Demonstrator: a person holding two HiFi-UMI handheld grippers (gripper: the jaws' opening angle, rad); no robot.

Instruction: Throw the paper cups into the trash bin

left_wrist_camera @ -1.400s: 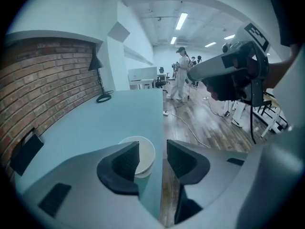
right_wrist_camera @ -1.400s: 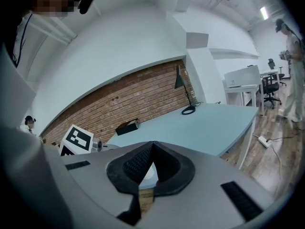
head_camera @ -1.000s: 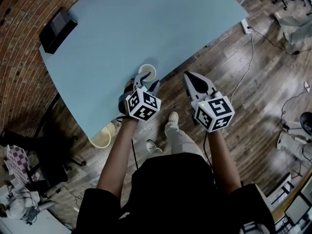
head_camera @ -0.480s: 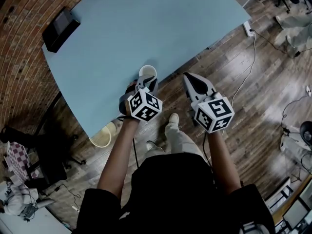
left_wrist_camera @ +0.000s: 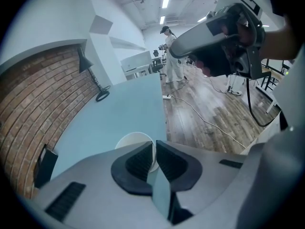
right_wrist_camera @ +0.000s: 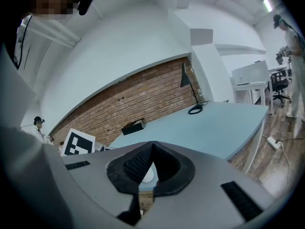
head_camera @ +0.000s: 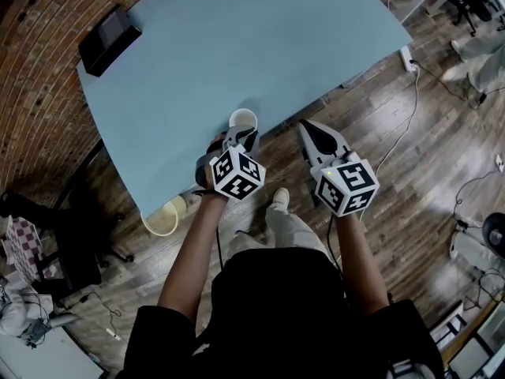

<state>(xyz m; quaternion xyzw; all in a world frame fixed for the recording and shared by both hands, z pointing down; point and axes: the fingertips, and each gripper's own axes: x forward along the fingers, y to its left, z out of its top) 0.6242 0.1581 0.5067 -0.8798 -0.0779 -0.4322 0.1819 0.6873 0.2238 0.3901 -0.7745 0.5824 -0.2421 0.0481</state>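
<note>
A white paper cup [head_camera: 243, 119] stands upright at the near edge of the light blue table [head_camera: 237, 46]. My left gripper [head_camera: 241, 136] reaches it from the near side, and its jaws are closing on the cup's near wall. In the left gripper view the cup [left_wrist_camera: 133, 142] has its rim pinched between the two dark pads [left_wrist_camera: 141, 160] of the left gripper [left_wrist_camera: 154, 149]. My right gripper [head_camera: 306, 126] hangs over the wooden floor just right of the table's edge, shut and holding nothing. A cream round trash bin [head_camera: 163, 218] sits on the floor under the table's left corner.
A black box [head_camera: 110, 39] lies at the table's far left corner and a lamp base [left_wrist_camera: 101, 96] at its far end. A power strip with its cable [head_camera: 408, 58] lies on the floor to the right. A dark chair [head_camera: 71, 235] stands left of the bin.
The left gripper's jaws, wide apart around the cup a second ago, have closed onto its rim. The right gripper has stayed where it was.
</note>
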